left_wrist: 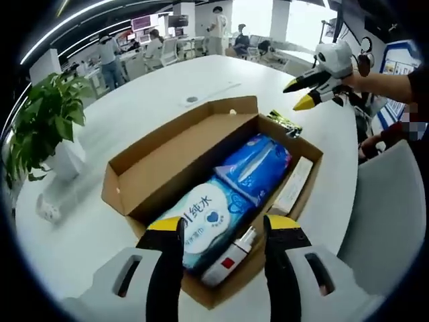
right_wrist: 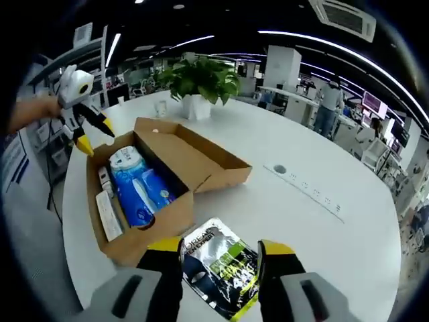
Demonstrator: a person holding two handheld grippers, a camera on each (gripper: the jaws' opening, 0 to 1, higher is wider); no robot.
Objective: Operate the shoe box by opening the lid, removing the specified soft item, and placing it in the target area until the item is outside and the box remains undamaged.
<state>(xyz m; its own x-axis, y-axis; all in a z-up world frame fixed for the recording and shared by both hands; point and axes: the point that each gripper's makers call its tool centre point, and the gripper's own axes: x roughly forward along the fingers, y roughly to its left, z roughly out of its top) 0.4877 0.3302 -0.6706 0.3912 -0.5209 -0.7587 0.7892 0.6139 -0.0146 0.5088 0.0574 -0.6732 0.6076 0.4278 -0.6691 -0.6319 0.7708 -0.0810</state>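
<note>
Wipes pack [left_wrist: 204, 218] reading "纯水" lying in open shoe box [left_wrist: 137, 181]; left gripper [left_wrist: 224, 235] hovering released; right gripper [right_wrist: 220, 258] released above foil pouch [right_wrist: 218, 265], lettering unreadable

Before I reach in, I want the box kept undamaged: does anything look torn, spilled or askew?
Nothing stands out. The shoe box sits open with its lid folded back, cardboard intact. The wipes packs lie flat inside; a foil pouch rests on the table beside it.

left gripper [left_wrist: 224, 231] with 2 black jaws tipped yellow, pale grey housings slotted at the base, right gripper [right_wrist: 220, 253] of the same build, white rounded body on each seen from across, hand [left_wrist: 358, 81] wrapped behind one, dark sleeve [left_wrist: 417, 80]
</note>
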